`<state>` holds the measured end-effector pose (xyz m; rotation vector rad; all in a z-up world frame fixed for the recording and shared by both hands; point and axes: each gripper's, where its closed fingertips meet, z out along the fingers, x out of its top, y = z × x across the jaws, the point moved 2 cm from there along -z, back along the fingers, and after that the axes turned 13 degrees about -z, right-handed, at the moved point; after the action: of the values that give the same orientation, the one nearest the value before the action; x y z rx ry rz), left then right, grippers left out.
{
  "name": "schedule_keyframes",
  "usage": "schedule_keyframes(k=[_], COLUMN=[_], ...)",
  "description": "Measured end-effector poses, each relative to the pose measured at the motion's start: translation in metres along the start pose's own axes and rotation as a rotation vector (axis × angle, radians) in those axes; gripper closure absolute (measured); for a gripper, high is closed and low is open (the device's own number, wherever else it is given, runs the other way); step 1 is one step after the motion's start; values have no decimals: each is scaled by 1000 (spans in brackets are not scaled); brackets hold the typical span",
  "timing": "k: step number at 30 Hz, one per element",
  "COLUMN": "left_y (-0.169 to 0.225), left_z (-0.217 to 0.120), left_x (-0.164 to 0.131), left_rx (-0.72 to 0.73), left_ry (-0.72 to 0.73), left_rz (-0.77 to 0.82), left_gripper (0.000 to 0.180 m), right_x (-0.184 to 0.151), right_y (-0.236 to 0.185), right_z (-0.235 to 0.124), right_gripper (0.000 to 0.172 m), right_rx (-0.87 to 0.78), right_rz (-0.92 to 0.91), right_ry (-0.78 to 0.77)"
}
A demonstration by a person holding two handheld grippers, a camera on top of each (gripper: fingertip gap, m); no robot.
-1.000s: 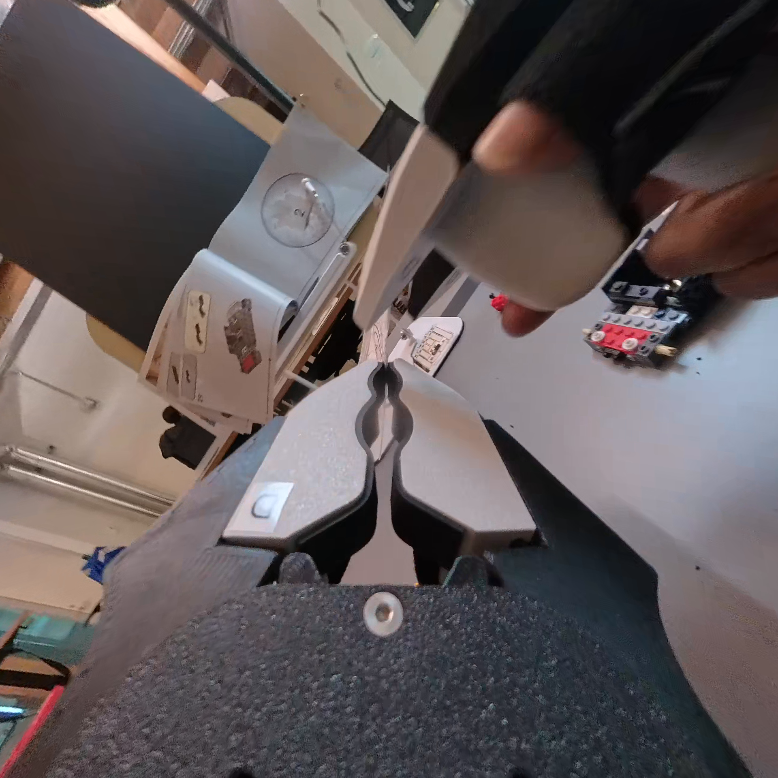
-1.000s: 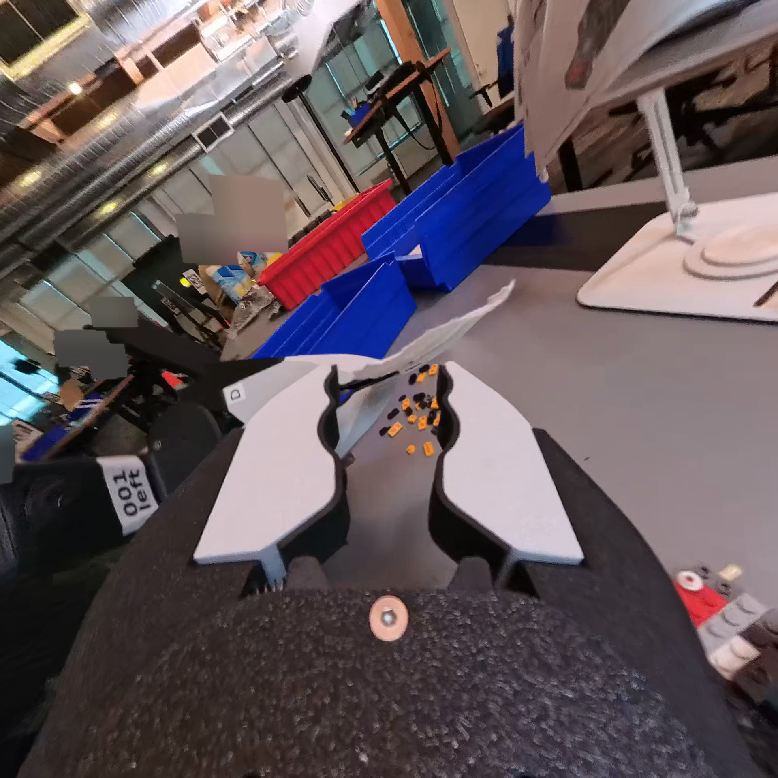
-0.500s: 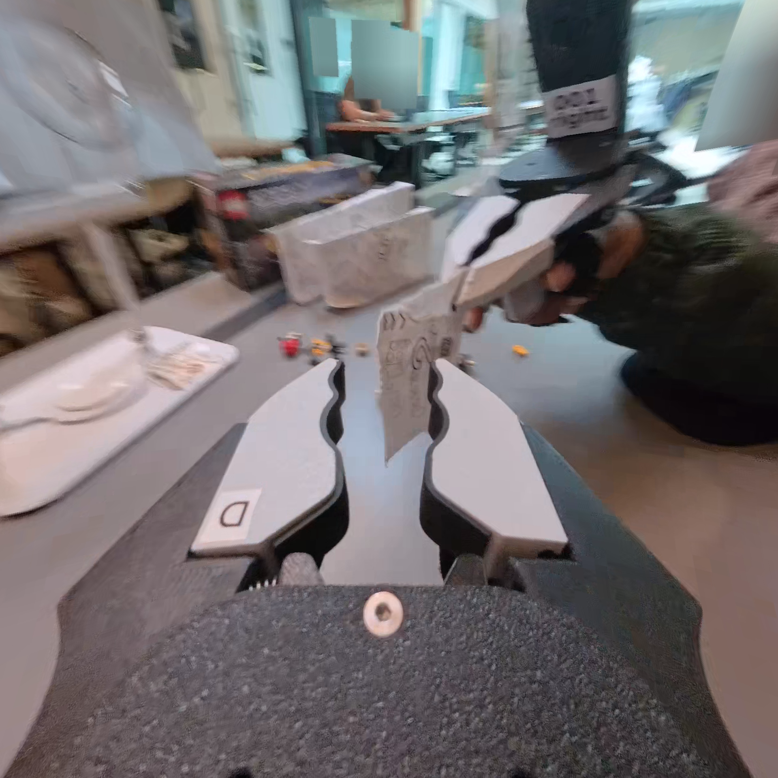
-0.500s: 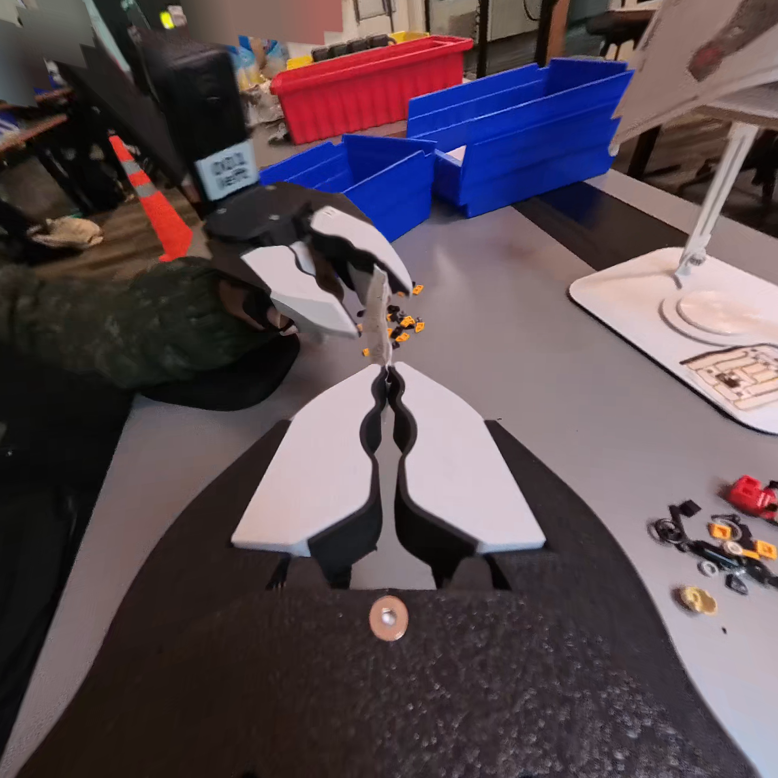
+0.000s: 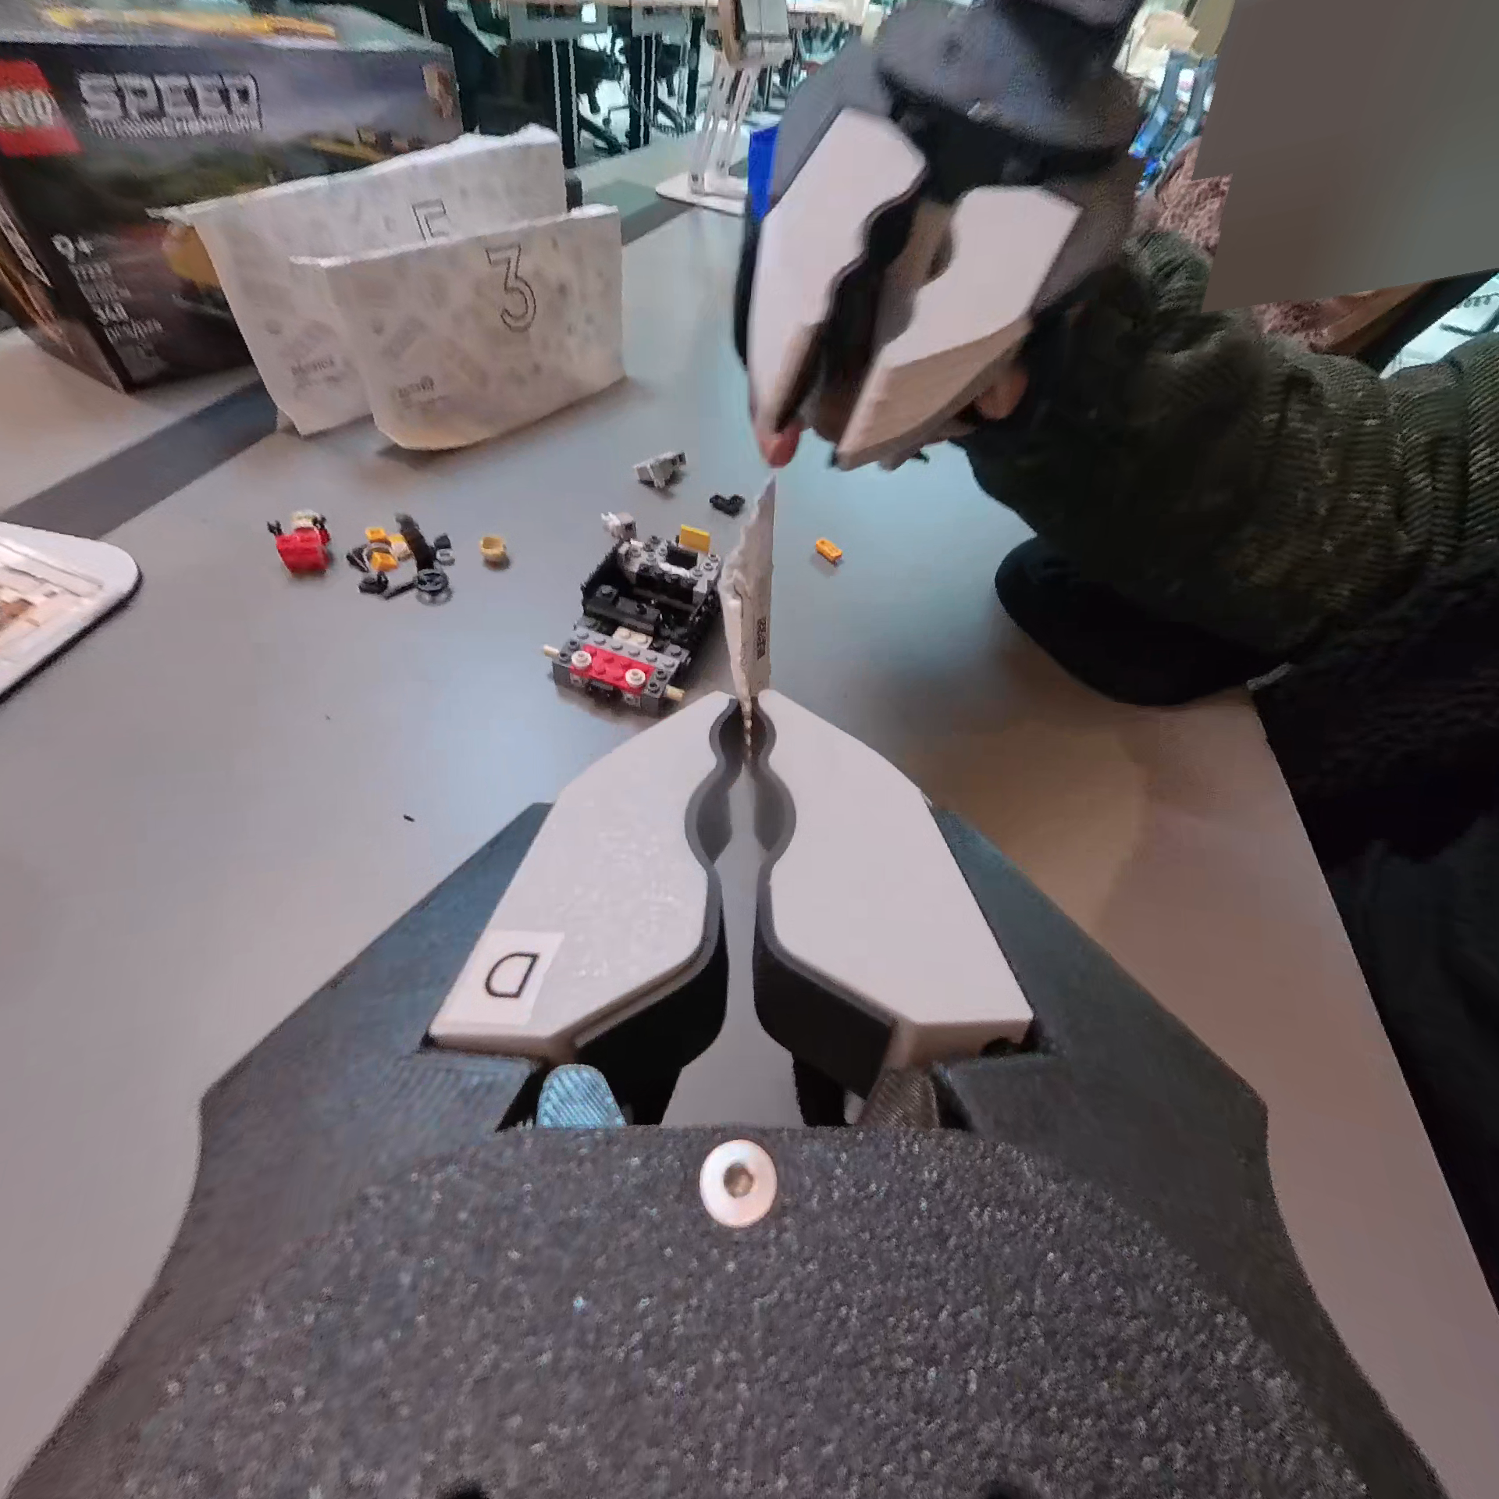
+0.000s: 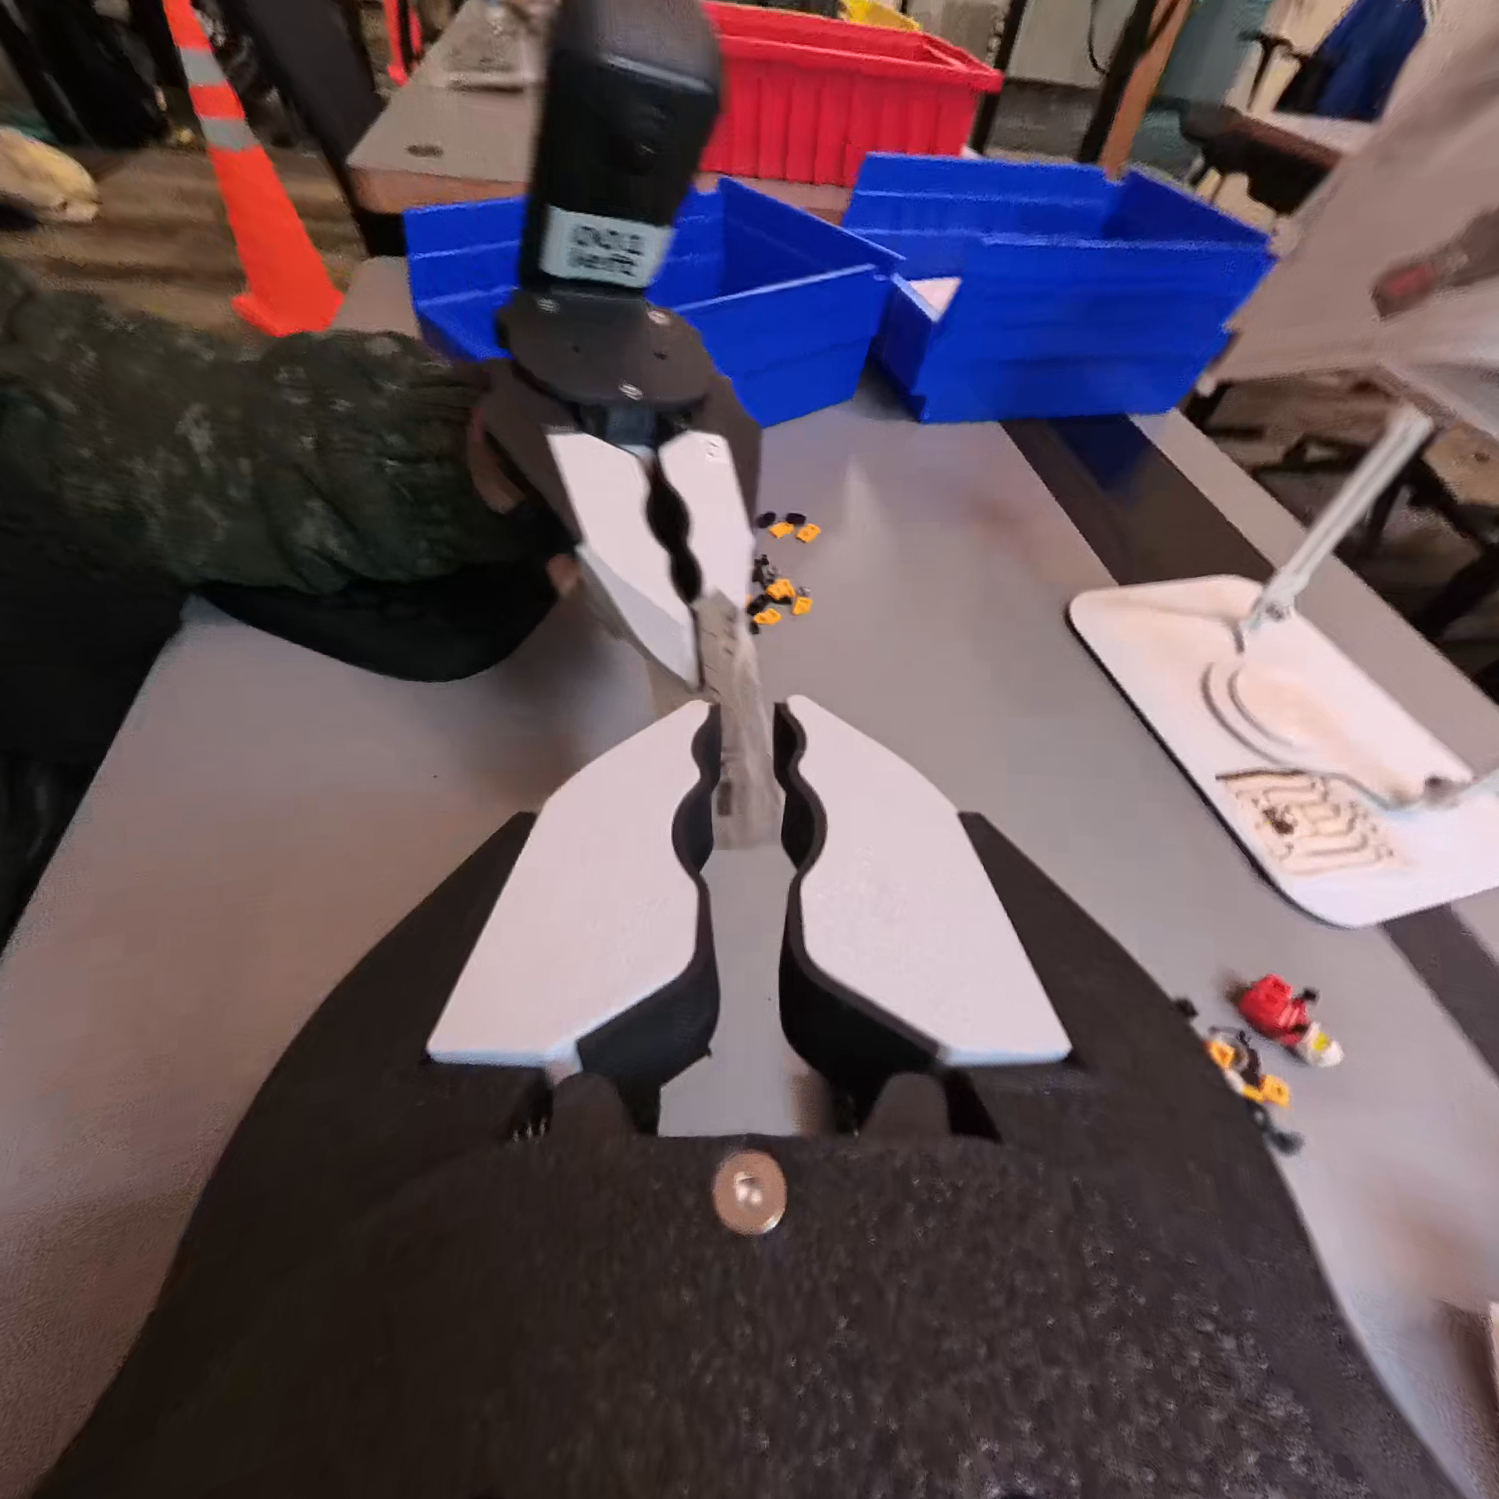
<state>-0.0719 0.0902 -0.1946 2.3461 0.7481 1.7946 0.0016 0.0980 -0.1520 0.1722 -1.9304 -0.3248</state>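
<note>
The white paper bag [image 5: 750, 604] hangs in the air above the grey table [image 5: 243, 770], pinched at one end by the clenched left gripper [image 5: 751, 714], while its other end merely stands between the parted fingers of the right gripper [image 6: 746, 718], which is released. With only that one thin pinch, the bag could slip or tear (any pieces inside are hidden). Beyond, two white numbered bags [image 5: 478, 324] stand closed; the blue bins' [image 6: 1054, 268] contents cannot be seen.
</note>
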Motion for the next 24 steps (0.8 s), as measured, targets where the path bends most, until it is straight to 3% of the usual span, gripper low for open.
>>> schedule_keyframes(k=[2,6,15,24], left_y=[0,2,17,17], left_z=[3,10,21,25], left_x=[-5,-17,-44,-53], left_rx=[-7,-21,-108,-87], left_ry=[-31,-101,-257,-306], left_rz=[-10,-1,60,107], left_gripper=[180,180,180,178], right_x=[3,-26,-49,-59], right_y=[-16,-22,-35,-63], right_z=[3,19,33,32], right_gripper=[169,171,172,172], right_rx=[63,80,192,385], right_rz=[-60,-99,-51,-13], right_ry=[-41,-212,-238,-283])
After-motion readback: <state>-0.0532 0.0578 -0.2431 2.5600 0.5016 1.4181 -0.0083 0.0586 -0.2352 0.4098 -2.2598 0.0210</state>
